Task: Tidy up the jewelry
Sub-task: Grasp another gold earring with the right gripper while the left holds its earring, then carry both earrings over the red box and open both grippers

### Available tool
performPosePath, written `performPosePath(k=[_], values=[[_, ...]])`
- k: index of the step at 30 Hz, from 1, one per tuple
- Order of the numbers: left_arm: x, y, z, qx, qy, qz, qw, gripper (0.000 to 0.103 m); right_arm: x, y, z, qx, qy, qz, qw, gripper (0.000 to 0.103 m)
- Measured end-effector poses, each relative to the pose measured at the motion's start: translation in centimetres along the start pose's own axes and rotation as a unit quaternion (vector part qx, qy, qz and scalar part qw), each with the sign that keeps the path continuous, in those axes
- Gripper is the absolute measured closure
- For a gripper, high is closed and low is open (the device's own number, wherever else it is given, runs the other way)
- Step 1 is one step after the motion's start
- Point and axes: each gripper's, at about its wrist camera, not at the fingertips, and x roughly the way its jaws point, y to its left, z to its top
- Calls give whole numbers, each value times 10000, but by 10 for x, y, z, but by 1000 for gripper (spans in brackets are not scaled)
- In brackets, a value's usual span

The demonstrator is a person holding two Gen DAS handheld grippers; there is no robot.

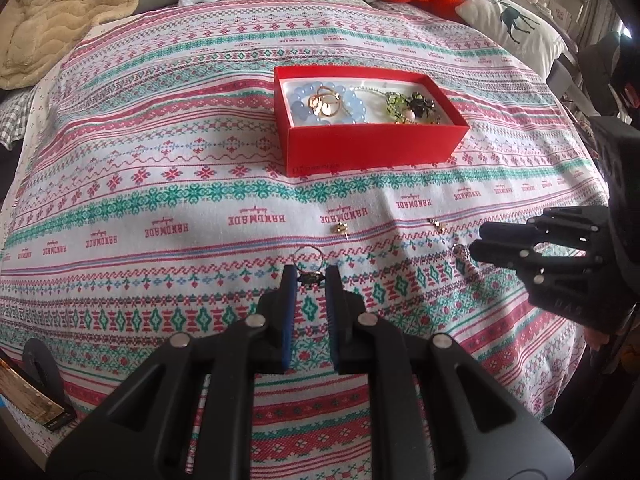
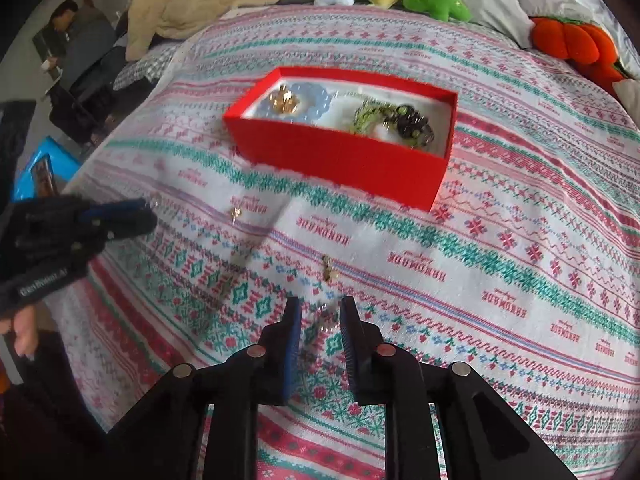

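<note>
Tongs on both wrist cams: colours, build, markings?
Both match. The left tongs and right tongs are matte black plastic linkage frames with round silver pivot pins and blue ribbed pads on the inner finger faces. White lettering, too blurred to read surely, runs along the left unit's body in the right wrist view. No cables visible.

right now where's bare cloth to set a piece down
Bare cloth lies left of the red box, toward the beige blanket. It is crowded near the ring at the left gripper and the small earrings beside it.
</note>
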Motion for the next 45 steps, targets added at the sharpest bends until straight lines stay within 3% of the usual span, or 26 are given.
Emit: performPosePath(k=[5, 8, 11, 13, 17, 21, 37, 45], values=[[4, -3, -5, 52, 88, 21, 9999, 88, 20, 5, -7, -192, 251, -79, 9995, 74], [4, -3, -5, 56, 87, 10, 9999, 88, 25, 8, -7, -216, 227, -30, 9995, 49], [3, -3, -5, 58, 88, 4, 9999, 88, 28, 12, -7, -247, 216, -70, 9994, 49], [4, -4, -5, 60, 96, 6, 9999, 88, 31, 13, -7, -261, 235, -119, 9993, 50], [4, -5, -6, 71, 110, 8, 9999, 88, 34, 14, -4, -287, 240, -190, 9991, 75], [4, -6, -6, 71, 120, 15, 9999, 88, 36, 12, -4, -280, 264, -169, 9991, 89], [3, -6, -4, 80, 91, 15, 9999, 88, 19, 12, -12, -476, 99, -234, 9985, 98], [0, -5, -4, 50, 47, 7, 10000, 88, 8, 5, -6, -283, -42, -264, 9992, 100]])
